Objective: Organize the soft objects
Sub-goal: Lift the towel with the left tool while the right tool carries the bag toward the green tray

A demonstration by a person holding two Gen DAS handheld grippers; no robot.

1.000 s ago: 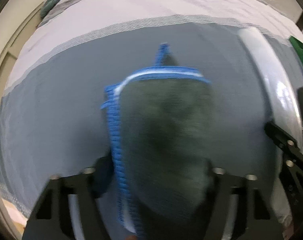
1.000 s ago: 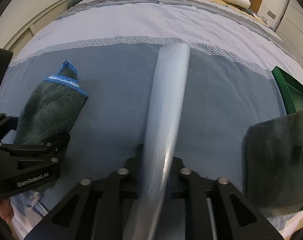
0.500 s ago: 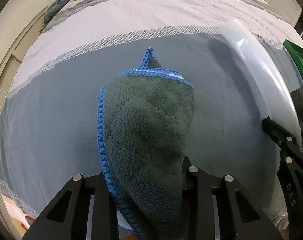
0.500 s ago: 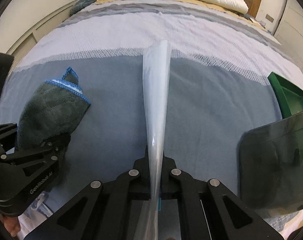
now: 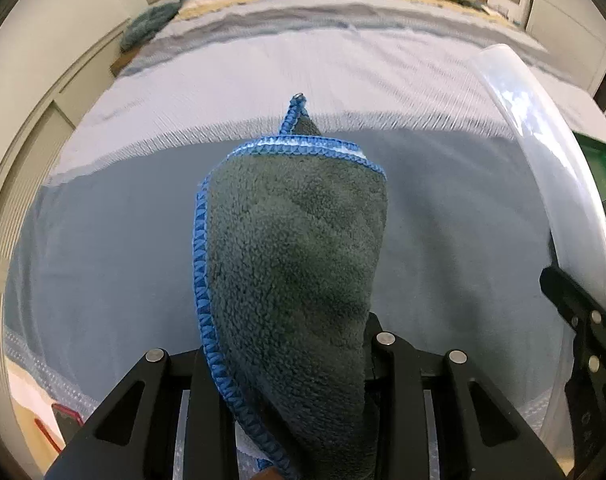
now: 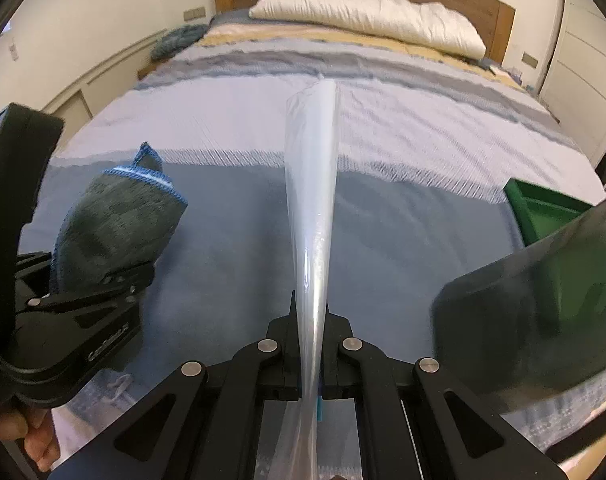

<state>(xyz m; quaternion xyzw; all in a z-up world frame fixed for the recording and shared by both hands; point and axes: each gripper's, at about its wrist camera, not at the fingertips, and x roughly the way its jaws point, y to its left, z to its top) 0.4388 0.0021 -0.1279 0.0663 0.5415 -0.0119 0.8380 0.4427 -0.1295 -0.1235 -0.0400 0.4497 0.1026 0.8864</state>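
Note:
My left gripper (image 5: 291, 344) is shut on a dark grey fleece cloth (image 5: 299, 248) with a blue stitched edge; the cloth stands up out of the jaws, above the bed. The cloth (image 6: 115, 220) and the left gripper (image 6: 103, 280) also show at the left of the right wrist view. My right gripper (image 6: 309, 320) is shut on a clear plastic bag (image 6: 313, 200), which rises as a thin flattened strip from the jaws. The bag (image 5: 559, 184) curves along the right side of the left wrist view.
The bed has a grey-blue blanket (image 6: 243, 248) in front, a pale striped cover behind and a white pillow (image 6: 367, 12) at the wooden headboard. A green tray (image 6: 543, 208) lies at the right. A dark translucent bin (image 6: 543, 300) stands near right. A teal cloth (image 6: 179, 38) lies far left.
Both grippers have lifted and tilted up with the cloth and the bag, so the pillow and headboard came into view. The left gripper's fingers have closed in on the cloth.

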